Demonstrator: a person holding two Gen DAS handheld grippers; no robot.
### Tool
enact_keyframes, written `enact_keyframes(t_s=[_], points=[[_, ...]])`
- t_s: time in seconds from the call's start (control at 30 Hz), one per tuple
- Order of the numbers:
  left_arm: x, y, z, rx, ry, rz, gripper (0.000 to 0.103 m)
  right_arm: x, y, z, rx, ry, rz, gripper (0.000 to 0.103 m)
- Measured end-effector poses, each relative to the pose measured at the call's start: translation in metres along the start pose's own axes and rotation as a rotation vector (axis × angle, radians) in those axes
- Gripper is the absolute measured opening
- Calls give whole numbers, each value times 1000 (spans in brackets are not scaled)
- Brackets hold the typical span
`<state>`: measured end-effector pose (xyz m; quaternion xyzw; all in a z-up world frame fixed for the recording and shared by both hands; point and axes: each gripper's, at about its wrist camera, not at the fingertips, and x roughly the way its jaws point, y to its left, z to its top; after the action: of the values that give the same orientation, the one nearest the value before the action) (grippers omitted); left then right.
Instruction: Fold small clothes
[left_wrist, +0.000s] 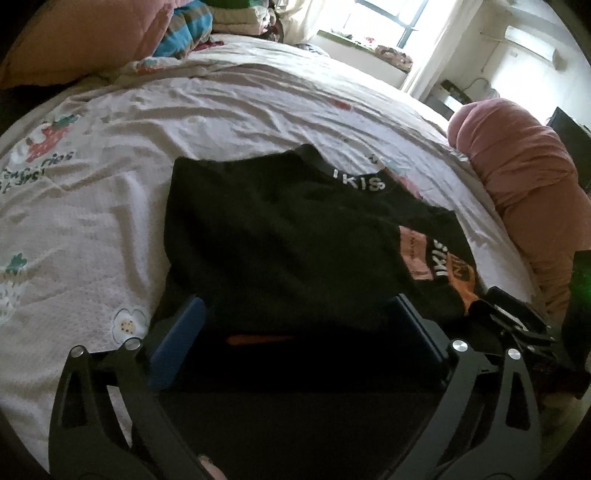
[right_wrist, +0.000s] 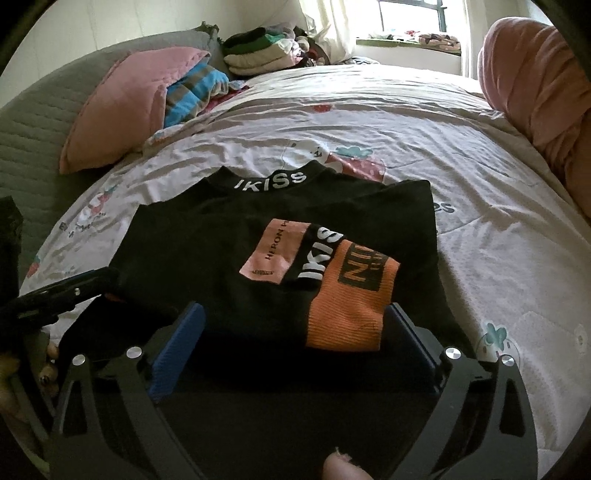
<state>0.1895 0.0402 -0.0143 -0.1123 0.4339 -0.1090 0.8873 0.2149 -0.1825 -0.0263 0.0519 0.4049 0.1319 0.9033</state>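
Black top (right_wrist: 229, 258): small garment, lettered collar band, orange and pink print panel; lies on the bed sheet (right_wrist: 498, 206) directly ahead of both grippers, already partly folded, the orange-cuffed sleeve (right_wrist: 347, 314) laid across its front.

Right gripper (right_wrist: 295, 336): nearest item in the right wrist view; jaws spread wide, blue pads either side of the near hem and the orange cuff, not pressing on the cloth. Angled down toward the bed. A fingertip shows at the bottom edge.

Left gripper (left_wrist: 295, 328): jaws likewise spread wide over the near edge of the top, nothing pinched. Same downward tilt, just beside its partner; the right gripper's frame shows at the right of the left wrist view.

Step in hand, as judged: a fold has been laid and let go. The next move calls for a fresh pinch on the near hem with both grippers, then a lift toward the collar.

Beyond: pink pillow (right_wrist: 122, 110), striped cloth (right_wrist: 195, 92), stacked folded clothes (right_wrist: 258, 51), window (right_wrist: 410, 18).
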Motion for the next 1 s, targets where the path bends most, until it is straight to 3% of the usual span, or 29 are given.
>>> enact_keyframes(t_s=[0.47, 1.0], points=[[-22, 1, 2, -56, -43, -24, 93, -18, -2, 2, 8, -37, 3, 98], [-50, -7, -22, 7, -77, 21, 93, -43, -7, -5, -6, -59, 11, 98]])
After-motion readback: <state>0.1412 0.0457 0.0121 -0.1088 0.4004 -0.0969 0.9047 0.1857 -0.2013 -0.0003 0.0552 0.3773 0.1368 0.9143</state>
